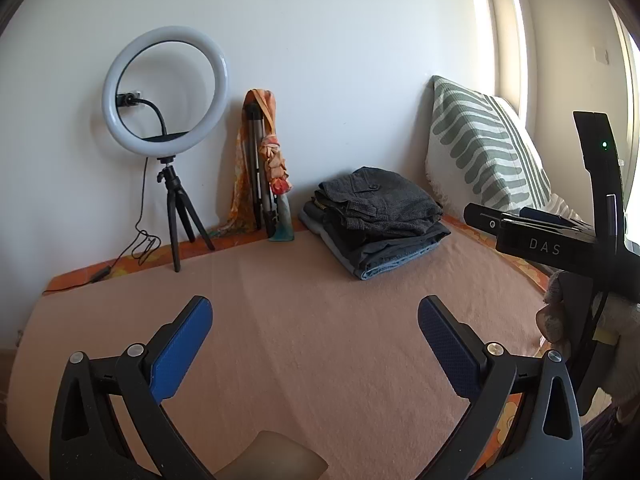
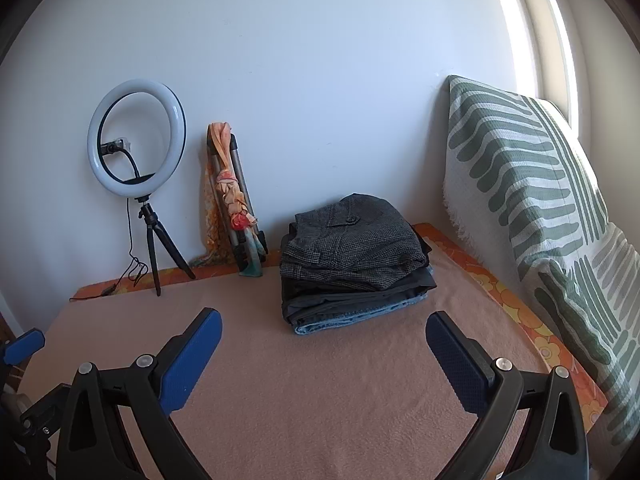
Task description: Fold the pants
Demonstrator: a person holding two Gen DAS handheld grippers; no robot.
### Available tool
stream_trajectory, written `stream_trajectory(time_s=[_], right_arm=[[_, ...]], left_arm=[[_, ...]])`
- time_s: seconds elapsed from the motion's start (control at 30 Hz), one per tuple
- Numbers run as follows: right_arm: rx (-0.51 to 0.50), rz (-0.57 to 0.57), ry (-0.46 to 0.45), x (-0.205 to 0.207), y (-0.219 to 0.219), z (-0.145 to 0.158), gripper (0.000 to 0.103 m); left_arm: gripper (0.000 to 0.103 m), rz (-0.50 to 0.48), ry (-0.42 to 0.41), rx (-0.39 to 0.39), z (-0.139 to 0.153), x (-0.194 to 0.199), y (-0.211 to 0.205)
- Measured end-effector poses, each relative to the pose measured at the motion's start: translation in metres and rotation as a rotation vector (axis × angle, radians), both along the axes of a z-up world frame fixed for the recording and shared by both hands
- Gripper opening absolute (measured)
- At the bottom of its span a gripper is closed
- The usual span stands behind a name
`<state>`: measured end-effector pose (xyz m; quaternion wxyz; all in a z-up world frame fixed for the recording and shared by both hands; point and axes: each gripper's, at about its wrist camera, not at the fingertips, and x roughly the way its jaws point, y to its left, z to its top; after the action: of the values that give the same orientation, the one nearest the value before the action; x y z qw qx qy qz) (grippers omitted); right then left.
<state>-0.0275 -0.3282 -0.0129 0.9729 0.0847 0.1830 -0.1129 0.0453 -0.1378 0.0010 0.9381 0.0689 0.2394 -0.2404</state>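
While both claws (image 1: 315,316) (image 2: 324,330) gape empty, right claw body (image 1: 560,240) only in left view.

Matt fuzzy cloth blanket (image 1: 320,320)

Your left black two-finger gripper (image 1: 314,312): matte black triangular-cutout arms, silver round screws at pivots, blue textured rubber pads (image 1: 182,350) on fingers. Your right black two-finger gripper (image 2: 323,326): same build, black arms, silver screws, blue dimpled pads (image 2: 192,360). In left wrist view, right unit's black body at right edge carries white "DAS" lettering (image 1: 544,245), small green indicator light (image 1: 604,145), thin black cable below.
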Motion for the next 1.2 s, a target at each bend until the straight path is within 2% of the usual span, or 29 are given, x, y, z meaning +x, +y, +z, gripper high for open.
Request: stream_trajectory(time_s=[1.2], right_arm=[[-0.003, 0.023, 0.012, 0.003, 0.013, -0.003, 0.103]], left_arm=[[0.102, 0.03, -0.018, 0.018, 0.002, -0.004, 0.004]])
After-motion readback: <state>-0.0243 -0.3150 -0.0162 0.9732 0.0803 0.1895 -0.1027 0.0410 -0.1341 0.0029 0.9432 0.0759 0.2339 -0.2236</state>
